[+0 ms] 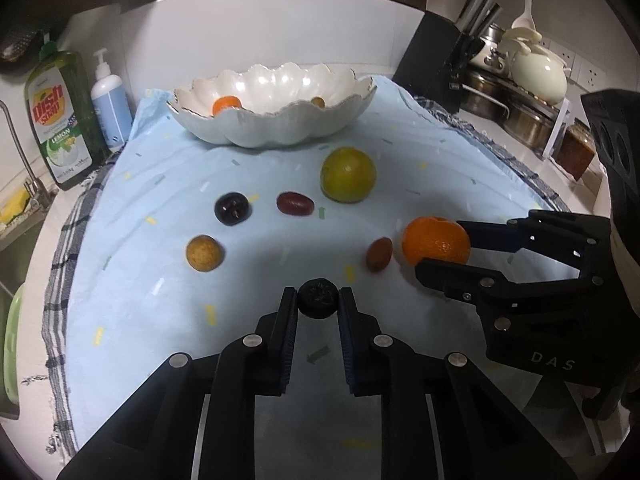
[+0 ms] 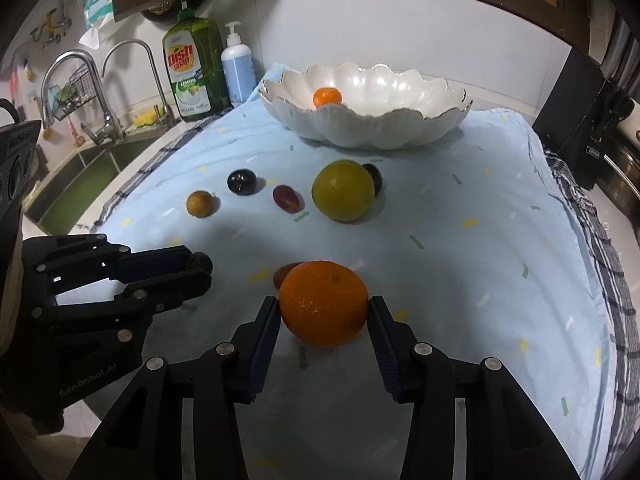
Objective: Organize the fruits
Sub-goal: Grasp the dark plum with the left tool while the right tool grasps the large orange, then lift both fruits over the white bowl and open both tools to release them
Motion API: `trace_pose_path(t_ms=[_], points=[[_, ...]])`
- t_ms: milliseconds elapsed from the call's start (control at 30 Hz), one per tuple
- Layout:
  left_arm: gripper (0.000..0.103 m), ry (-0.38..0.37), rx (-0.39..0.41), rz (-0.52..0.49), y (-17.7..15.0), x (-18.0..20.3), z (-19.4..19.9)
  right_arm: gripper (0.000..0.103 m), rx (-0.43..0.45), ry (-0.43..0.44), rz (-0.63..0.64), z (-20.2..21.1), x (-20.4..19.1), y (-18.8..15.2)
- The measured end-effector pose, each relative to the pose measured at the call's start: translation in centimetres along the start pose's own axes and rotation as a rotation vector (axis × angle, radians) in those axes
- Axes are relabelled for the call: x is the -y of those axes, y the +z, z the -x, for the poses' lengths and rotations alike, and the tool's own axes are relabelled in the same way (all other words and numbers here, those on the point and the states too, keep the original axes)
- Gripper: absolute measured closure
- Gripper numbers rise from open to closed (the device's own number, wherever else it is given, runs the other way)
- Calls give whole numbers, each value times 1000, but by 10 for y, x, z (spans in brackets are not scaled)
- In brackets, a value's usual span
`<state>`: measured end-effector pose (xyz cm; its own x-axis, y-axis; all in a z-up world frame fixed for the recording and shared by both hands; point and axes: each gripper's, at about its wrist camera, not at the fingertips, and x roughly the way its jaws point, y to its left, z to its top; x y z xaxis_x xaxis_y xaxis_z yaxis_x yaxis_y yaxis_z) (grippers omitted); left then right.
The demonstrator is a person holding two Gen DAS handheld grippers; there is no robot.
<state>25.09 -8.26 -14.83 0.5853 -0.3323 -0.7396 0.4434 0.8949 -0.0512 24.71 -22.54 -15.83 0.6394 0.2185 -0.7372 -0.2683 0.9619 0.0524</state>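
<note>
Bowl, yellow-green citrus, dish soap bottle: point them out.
bowl [image 2: 400, 128], right wrist view, front outer wall.
yellow-green citrus [image 2: 343, 191], right wrist view, middle of rind.
dish soap bottle [image 1: 60, 120], left wrist view, label.

Dim, overhead-lit; glare on pearly bowl [image 1: 272, 88], soft shadows across blue cloth [image 2: 460, 240], fisheye-bent, vignetted edges, slightly soft.

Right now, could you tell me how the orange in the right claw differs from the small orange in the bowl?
The orange is pinched in the right claw low over the blue cloth; the small orange lies free inside the white bowl. The orange looks clearly larger than the small orange, though it is nearer the camera. Both are round and bright orange.
</note>
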Motion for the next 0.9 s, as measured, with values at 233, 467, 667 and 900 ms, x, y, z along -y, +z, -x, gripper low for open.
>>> trace_pose_path(t_ms=[233, 467, 667, 900], points=[[82, 13, 55, 18, 13, -6, 15, 58, 64, -11, -16, 16, -1, 10], [82, 24, 118, 29, 27, -10, 32, 58, 142, -31, -6, 37, -3, 25], [82, 26, 176, 30, 41, -14, 49, 58, 206, -44, -3, 54, -5, 40], [82, 39, 242, 31, 57, -20, 65, 58, 285, -61, -10, 71, -5, 59]])
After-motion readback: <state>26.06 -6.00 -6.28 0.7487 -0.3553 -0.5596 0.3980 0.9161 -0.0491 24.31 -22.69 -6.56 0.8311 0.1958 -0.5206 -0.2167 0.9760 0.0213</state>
